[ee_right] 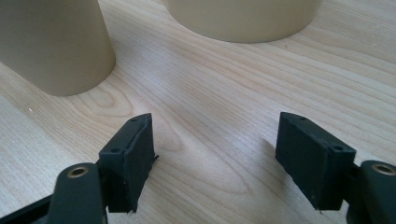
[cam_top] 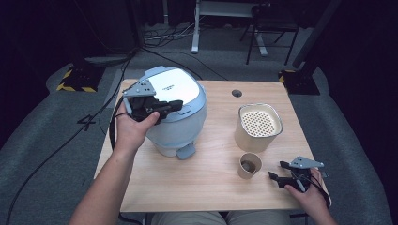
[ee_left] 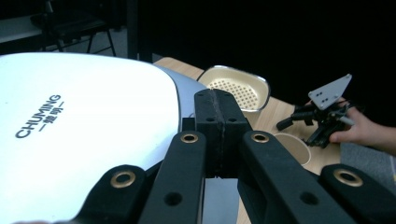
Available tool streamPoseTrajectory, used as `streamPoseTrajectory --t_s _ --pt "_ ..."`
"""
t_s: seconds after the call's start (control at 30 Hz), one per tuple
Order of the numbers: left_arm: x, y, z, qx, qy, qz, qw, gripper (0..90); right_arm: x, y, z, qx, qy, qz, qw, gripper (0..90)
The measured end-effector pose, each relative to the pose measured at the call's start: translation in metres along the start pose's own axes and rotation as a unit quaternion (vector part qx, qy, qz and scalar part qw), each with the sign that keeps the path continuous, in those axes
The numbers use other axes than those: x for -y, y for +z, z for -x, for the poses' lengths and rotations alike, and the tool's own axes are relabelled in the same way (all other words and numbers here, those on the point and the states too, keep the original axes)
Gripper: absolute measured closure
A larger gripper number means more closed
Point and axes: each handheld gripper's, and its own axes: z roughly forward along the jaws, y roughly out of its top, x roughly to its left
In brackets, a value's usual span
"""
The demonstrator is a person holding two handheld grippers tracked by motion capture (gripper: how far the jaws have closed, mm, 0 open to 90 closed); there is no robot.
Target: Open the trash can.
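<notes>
High view: a pale blue-grey rice cooker with a white domed lid (cam_top: 176,110) stands at the far left of the light wooden table (cam_top: 211,187). The left gripper (cam_top: 174,106) lies across the lid's near left side, its tips near the front latch, jaws pressed together with nothing between them; the left gripper view confirms this, the two black pads (ee_left: 217,130) meeting over the white lid surface. The step in hand appears to be working the lid or its front release with the closed tips. To do it well, keep the jaws closed so they act as one firm pusher, place the tips squarely on the latch rather than on the smooth lid, and press straight, since a slanted push would likely slip off the curved plastic or shift the cooker on the table. The right gripper (cam_top: 283,171) rests at the near right of the table, jaws parted a moderate way and empty; the right gripper view shows both pads (ee_right: 130,158) just above bare wood. It is free to steady the cooker body if needed. Beside it stand a small beige paper cup (cam_top: 249,165) and, farther off, a cream metal pot holding a perforated insert (cam_top: 259,125). The lid carries the printed word "CHUMING" (ee_left: 38,116) in grey capitals, with small characters beneath that are too fine to read.
</notes>
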Motion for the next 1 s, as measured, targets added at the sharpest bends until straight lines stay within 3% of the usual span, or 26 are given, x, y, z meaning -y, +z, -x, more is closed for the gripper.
streamPoseTrajectory --t_s 0.2,0.37,0.5,0.57,0.63,0.67,0.77,0.8,1.0 --pt "-0.001 0.008 0.006 -0.017 0.025 -0.031 0.9991 89.9 0.0 0.0 0.0 -0.001 -0.001 0.0 1.0 28.5" --pt "-0.003 0.009 0.009 -0.03 0.044 -0.041 0.9977 90.0 0.0 0.0 0.0 -0.001 -0.001 0.0 1.0 28.5" --pt "-0.005 0.012 0.012 -0.037 0.049 -0.054 0.9967 90.0 0.0 0.0 0.0 -0.001 -0.001 0.0 1.0 28.6" --pt "-0.004 0.015 0.013 -0.029 0.034 -0.054 0.9975 90.0 0.0 0.0 0.0 -0.002 -0.001 0.0 1.0 28.6" --pt "-0.005 0.015 0.013 -0.031 0.033 -0.056 0.9974 90.0 0.0 -0.001 0.0 -0.002 -0.001 0.0 1.0 28.6" --pt "-0.006 0.015 0.016 -0.049 0.04 -0.061 0.9962 90.0 0.0 -0.001 0.0 -0.002 -0.001 0.0 1.0 28.7" --pt "-0.005 0.015 0.015 -0.02 0.025 -0.057 0.9979 90.0 0.001 -0.001 0.0 -0.002 -0.001 -0.001 1.0 28.8" --pt "-0.005 0.015 0.015 -0.02 0.025 -0.057 0.9979 89.5 0.001 -0.001 0.0 -0.002 -0.001 -0.001 1.0 28.8" --pt "-0.003 0.01 0.021 0.008 0.037 -0.021 0.9991 66.7 0.001 -0.001 0.0 -0.002 -0.001 0.0 1.0 28.8"
